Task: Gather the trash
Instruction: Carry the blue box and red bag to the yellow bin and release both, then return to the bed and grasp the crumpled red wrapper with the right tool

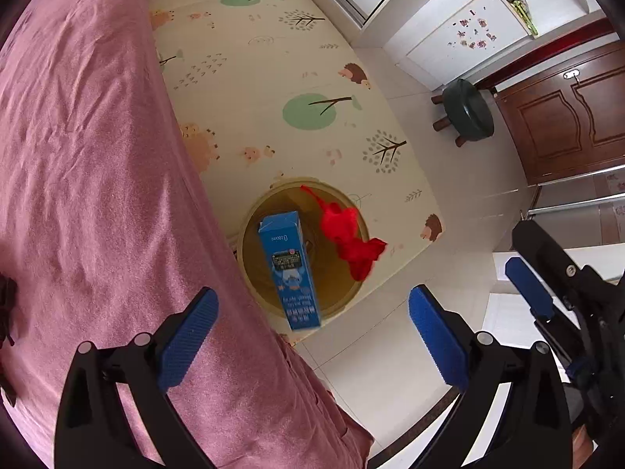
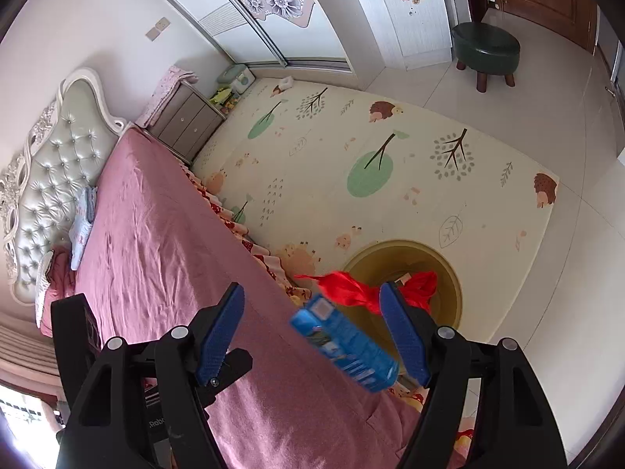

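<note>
A blue carton (image 1: 291,269) and a red crumpled bag (image 1: 347,236) are in mid-air above a round yellow-brown bin (image 1: 254,242) on the floor beside the bed. Neither touches a gripper. My left gripper (image 1: 312,340) is open and empty above the bed's edge. My right gripper (image 2: 318,336) is open; the blue carton (image 2: 343,346) shows between its fingers without touching them, with the red bag (image 2: 351,289) and the bin (image 2: 449,273) beyond. The right gripper's fingers (image 1: 529,287) also show at the right of the left wrist view.
A bed with a pink cover (image 1: 90,179) fills the left side. A cream play mat with trees (image 1: 273,78) lies on the tiled floor. A dark green stool (image 1: 466,111) stands near a brown door (image 1: 566,117). A nightstand (image 2: 187,121) stands by the padded headboard (image 2: 50,179).
</note>
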The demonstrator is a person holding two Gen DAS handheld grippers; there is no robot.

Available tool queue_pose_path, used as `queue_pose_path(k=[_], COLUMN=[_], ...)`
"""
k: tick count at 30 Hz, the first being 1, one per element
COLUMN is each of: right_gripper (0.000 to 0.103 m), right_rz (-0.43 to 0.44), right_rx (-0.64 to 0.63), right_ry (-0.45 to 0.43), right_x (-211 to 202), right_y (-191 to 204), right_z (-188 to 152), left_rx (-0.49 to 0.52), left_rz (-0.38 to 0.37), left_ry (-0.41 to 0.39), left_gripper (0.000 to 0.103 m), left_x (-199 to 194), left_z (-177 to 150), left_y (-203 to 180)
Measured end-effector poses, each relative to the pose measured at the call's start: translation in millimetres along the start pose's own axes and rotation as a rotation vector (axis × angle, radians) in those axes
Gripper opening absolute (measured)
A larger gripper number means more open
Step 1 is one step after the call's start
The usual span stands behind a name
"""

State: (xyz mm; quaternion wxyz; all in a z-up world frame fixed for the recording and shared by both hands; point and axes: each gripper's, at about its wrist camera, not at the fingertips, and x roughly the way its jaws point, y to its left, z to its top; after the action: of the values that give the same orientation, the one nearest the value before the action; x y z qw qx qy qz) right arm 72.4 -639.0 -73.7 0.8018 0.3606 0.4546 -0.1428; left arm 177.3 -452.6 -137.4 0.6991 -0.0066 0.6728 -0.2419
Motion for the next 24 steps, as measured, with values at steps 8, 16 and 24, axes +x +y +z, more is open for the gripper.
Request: queue_pose_path(k=[8,16,24], right_gripper=[0.069,0.069,0.069], right_rz=[0.004,0.034,0.099], right_rx=[-0.051,-0.112,-0.203], right_ry=[0.038,0.062,0.121], right_x=[-0.8,-14.0,-19.1], right_y=[18.4,53.1,117.8], right_z=[-14.9,-38.7,-84.7], left_rx=[-0.042,-0.066,-0.111], left_rz=[0.022,0.016,0.061], left_ry=[-0.004,-0.045,-0.080], left_gripper=[0.098,0.098,0.098], left_x=[-16.1,-55.3,-97.2], left_z=[-8.4,-25.1,-68.7], left_y=[25.9,49.2,104.3])
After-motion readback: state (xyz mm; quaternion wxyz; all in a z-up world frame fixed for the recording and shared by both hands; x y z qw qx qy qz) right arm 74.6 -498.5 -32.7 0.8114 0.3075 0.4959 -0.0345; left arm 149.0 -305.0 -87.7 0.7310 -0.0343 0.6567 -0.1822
